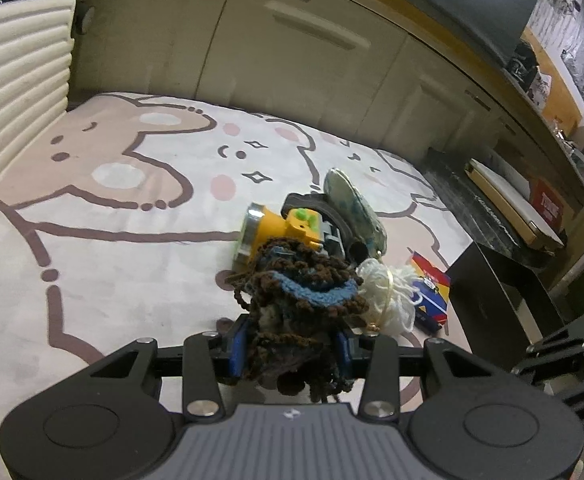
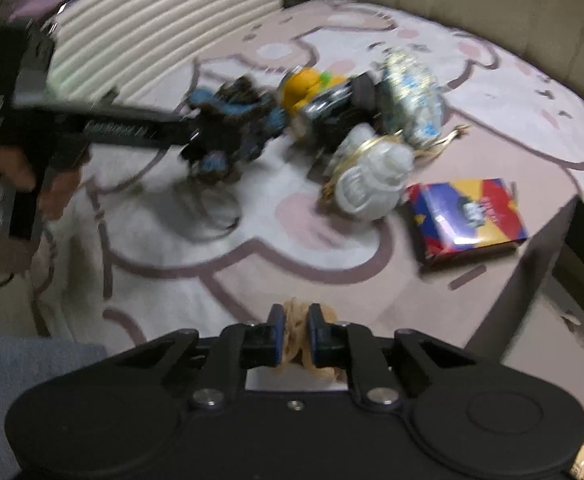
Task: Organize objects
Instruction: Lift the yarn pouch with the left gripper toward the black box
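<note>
My left gripper (image 1: 292,336) is shut on a brown and blue crocheted piece (image 1: 304,292), held just above the cartoon rug (image 1: 111,240). In the right wrist view the same gripper (image 2: 195,136) comes in from the left in a person's hand, and the crocheted piece (image 2: 231,128) hangs clear of the rug. My right gripper (image 2: 292,322) is shut on a small tan bundle (image 2: 294,346) between its blue pads. Still on the rug lie a yellow headlamp (image 2: 304,84), an oval patterned pouch (image 2: 412,92), a white yarn ball (image 2: 372,176) and a colourful box (image 2: 468,216).
A black open container (image 1: 492,300) stands at the rug's right edge, beside the colourful box (image 1: 432,292). A ribbed white cushion (image 1: 15,80) borders the left side. Beige cabinets (image 1: 312,40) run along the back. A cardboard box (image 1: 508,208) lies on the dark floor.
</note>
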### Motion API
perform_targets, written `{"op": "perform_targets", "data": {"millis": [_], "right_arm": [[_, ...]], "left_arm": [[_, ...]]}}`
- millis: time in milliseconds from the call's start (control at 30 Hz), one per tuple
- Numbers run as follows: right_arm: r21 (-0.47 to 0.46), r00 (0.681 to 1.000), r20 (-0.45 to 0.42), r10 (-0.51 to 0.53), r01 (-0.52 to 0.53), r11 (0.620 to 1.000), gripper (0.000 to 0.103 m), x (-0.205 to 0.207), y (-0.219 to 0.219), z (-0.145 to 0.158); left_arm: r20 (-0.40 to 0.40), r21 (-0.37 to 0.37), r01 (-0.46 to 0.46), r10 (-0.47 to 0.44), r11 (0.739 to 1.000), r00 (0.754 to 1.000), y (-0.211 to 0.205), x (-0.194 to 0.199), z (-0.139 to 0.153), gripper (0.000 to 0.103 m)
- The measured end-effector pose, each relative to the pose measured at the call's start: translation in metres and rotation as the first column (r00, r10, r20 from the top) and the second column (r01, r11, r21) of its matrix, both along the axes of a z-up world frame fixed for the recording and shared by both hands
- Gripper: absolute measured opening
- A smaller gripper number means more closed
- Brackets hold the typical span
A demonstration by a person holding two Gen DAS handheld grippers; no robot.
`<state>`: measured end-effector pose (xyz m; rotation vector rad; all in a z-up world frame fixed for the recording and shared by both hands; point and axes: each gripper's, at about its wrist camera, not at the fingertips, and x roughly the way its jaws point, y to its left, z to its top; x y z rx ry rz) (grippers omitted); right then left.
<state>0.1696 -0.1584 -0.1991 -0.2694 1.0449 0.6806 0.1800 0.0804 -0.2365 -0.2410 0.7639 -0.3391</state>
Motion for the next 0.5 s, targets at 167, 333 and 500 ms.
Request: {"op": "perform_targets", "data": {"millis": [167,333,500], "right_arm": [[0.062,0.994,0.063,-0.087,0.083,0.995,0.012,0.006,-0.012,0.019],[0.135,0.977,0.112,-0.18,0.164,0.977,0.012,0.012,-0.025,0.04],[0.204,0.956,0.156,-0.25,0.217,0.955,0.012,0.012,-0.043,0.061]], "left_arm": [[0.019,0.03,-0.011,0.01,0.999,1.0,-0.003,-0.002,0.016,0.042],[0.059,0.033,-0.009,0.007,0.999,0.998,-0.01,-0.002,0.045,0.042],[0.095,0.036,-0.01,0.006,0.999,0.995,-0.019,-0.003,0.07,0.043]]}}
